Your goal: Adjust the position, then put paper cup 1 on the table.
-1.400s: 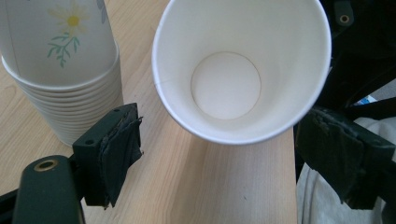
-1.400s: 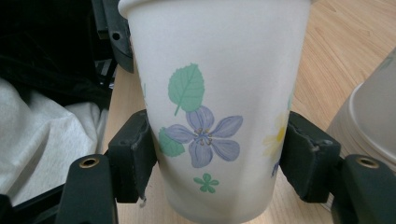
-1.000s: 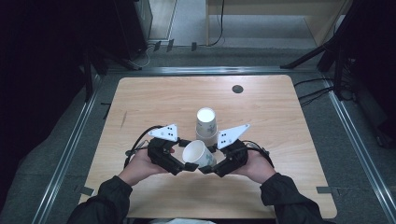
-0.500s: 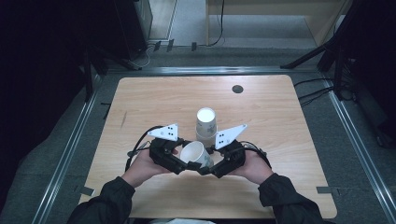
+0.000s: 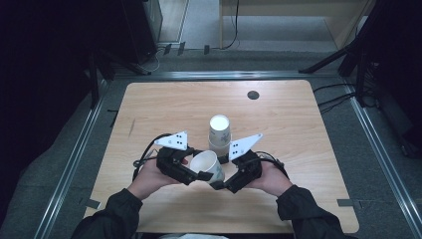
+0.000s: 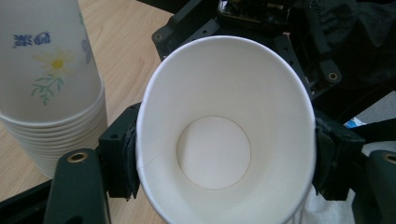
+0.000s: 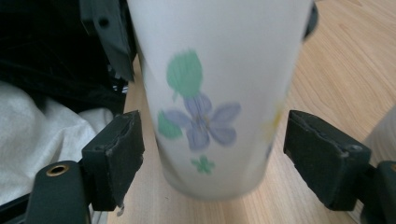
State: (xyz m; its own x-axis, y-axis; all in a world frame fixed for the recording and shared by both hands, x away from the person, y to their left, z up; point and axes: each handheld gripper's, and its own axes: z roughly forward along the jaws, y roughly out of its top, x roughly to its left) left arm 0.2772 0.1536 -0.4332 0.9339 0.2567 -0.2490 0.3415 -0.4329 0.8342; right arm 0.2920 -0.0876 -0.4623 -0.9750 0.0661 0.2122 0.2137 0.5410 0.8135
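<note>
A white paper cup [image 5: 206, 167] with a flower print lies tipped between my two grippers, just above the table. My left gripper [image 6: 226, 156] is shut on its rim [image 6: 224, 135]; its jaws have just been closing and the mouth is squeezed into an oval. My right gripper [image 7: 217, 158] stands open around the cup's body [image 7: 215, 93], near the base. Its jaws have just been opening, and a gap shows between each pad [image 7: 116, 154] and the cup wall. In the high view the left gripper [image 5: 196, 174] and right gripper [image 5: 221, 181] face each other.
A stack of upside-down paper cups [image 5: 219, 130] stands right behind the grippers, also seen beside the held cup as a stack [image 6: 51, 88]. The wooden table [image 5: 298, 129] has a dark round hole [image 5: 253, 94] at the far right. Metal rails run along both sides.
The cup has shifted a little toward the left gripper. Both hands have kept their places near the table's front.
</note>
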